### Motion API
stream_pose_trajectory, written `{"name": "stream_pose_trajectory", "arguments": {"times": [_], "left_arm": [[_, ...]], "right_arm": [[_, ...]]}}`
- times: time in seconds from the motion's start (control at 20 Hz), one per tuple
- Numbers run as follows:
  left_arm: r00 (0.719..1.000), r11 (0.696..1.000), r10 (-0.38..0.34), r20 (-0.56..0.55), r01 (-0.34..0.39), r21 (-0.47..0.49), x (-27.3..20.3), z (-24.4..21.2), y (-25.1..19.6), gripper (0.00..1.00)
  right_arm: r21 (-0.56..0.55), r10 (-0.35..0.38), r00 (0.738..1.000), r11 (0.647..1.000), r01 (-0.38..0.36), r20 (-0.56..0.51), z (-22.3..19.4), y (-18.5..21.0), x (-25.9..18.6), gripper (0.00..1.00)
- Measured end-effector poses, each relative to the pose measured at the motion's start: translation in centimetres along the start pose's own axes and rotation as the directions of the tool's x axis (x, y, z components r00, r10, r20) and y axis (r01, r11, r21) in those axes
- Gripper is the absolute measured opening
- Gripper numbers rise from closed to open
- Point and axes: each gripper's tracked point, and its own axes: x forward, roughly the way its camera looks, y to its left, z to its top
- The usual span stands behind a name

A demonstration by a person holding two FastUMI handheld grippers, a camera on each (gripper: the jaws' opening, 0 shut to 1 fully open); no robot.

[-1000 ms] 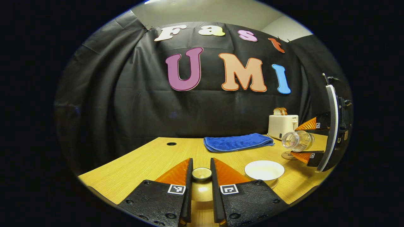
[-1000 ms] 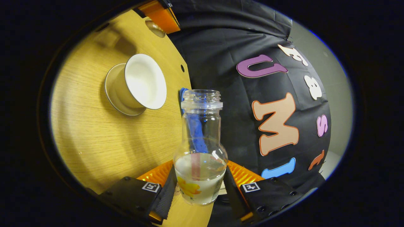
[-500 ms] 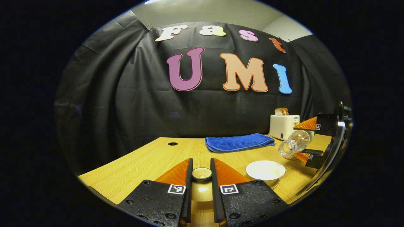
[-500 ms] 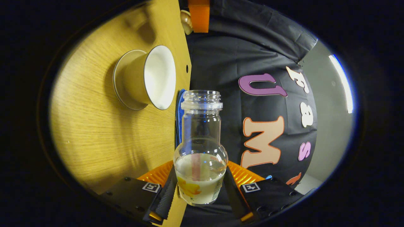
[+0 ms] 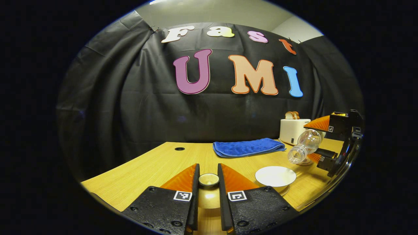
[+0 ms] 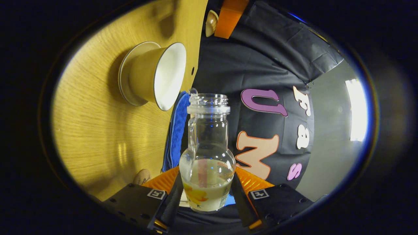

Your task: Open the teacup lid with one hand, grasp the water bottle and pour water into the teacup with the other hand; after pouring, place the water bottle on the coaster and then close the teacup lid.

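My left gripper [image 5: 208, 167] is shut on the knob of the beige teacup lid [image 5: 209, 179], held above the table. To its right the uncovered teacup [image 5: 275, 175] stands on its saucer, white inside. My right gripper [image 6: 207, 170] is shut on the body of the clear water bottle [image 6: 207, 137]. In the left gripper view the bottle [image 5: 303, 147] tilts mouth-down toward the cup, just above and right of its rim. Water lies along the low side of the neck up to the mouth. The teacup [image 6: 156, 76] shows beside the bottle mouth. The coaster [image 6: 142, 176] lies near my right fingers.
A folded blue towel [image 5: 248, 147] lies at the back of the wooden table [image 5: 147, 169]. A white toaster [image 5: 293, 130] with bread stands at the back right. A cable hole [image 5: 179, 148] sits in the tabletop at the back left.
The right gripper has tipped the bottle further, its mouth dropping lower and nearer the cup, and water has run into the neck. The left gripper and lid have stayed put.
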Motion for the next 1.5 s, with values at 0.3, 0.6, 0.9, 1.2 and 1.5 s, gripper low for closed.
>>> {"name": "stream_pose_trajectory", "arguments": {"times": [0.3, 0.6, 0.9, 1.2, 1.5], "left_arm": [[1.0, 1.0, 0.004, 0.0, -0.004, 0.0, 0.0, 0.0, 0.0, 0.25], [1.0, 1.0, 0.008, 0.0, -0.008, 0.0, -0.1, 0.0, 0.2, 0.25], [1.0, 1.0, 0.008, 0.0, -0.008, 0.0, -0.1, -0.1, 0.2, 0.25], [1.0, 1.0, 0.007, 0.0, -0.007, 0.0, -0.1, 0.0, 0.2, 0.25], [1.0, 1.0, 0.008, 0.001, -0.008, 0.0, -0.1, 0.0, 0.2, 0.25]], "right_arm": [[-0.074, -0.049, 0.999, 0.996, 0.05, 0.012, 0.2, -1.5, 0.1, 0.76], [-0.141, -0.11, 0.994, 0.984, 0.112, 0.025, 0.4, -3.0, -0.1, 0.76], [-0.18, -0.149, 0.988, 0.971, 0.155, 0.044, 0.5, -3.6, -0.1, 0.78], [-0.225, -0.186, 0.98, 0.954, 0.199, 0.077, 1.1, -4.3, -0.4, 0.76], [-0.27, -0.233, 0.968, 0.93, 0.251, 0.098, 1.3, -5.2, -0.4, 0.78]]}}
